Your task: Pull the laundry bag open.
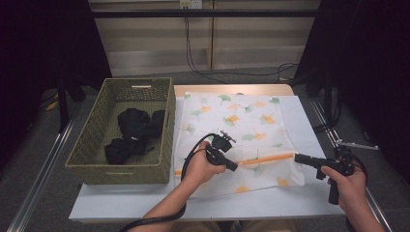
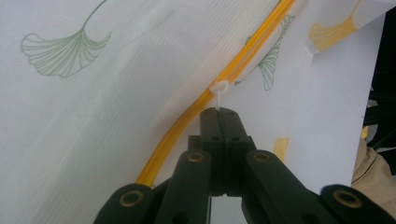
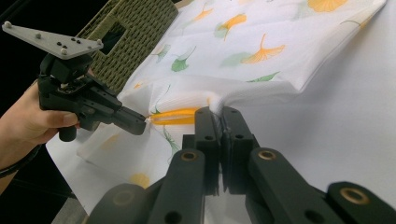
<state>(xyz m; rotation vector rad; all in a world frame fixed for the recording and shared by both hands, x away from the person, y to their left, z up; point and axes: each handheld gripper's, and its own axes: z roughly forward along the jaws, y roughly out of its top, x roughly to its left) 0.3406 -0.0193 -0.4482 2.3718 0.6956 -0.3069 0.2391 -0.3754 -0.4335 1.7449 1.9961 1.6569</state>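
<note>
Left gripper view — claw [image 2: 219, 111] pinches zipper pull [image 2: 220, 88], tab hidden.

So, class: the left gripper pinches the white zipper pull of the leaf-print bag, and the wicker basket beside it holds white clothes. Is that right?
Not quite. The left gripper does pinch the zipper pull, but the high view shows the clothes in the basket are black.

A white mesh laundry bag printed with green and orange ginkgo leaves [image 1: 241, 121] lies flat on the white table, just right of the woven basket, its near edge lifted and creased. An orange zipper [image 1: 266, 158] runs along that near edge, and in the left gripper view it curves slightly. Its small white plastic zipper pull [image 2: 219, 88] sticks out from the zipper line.
</note>
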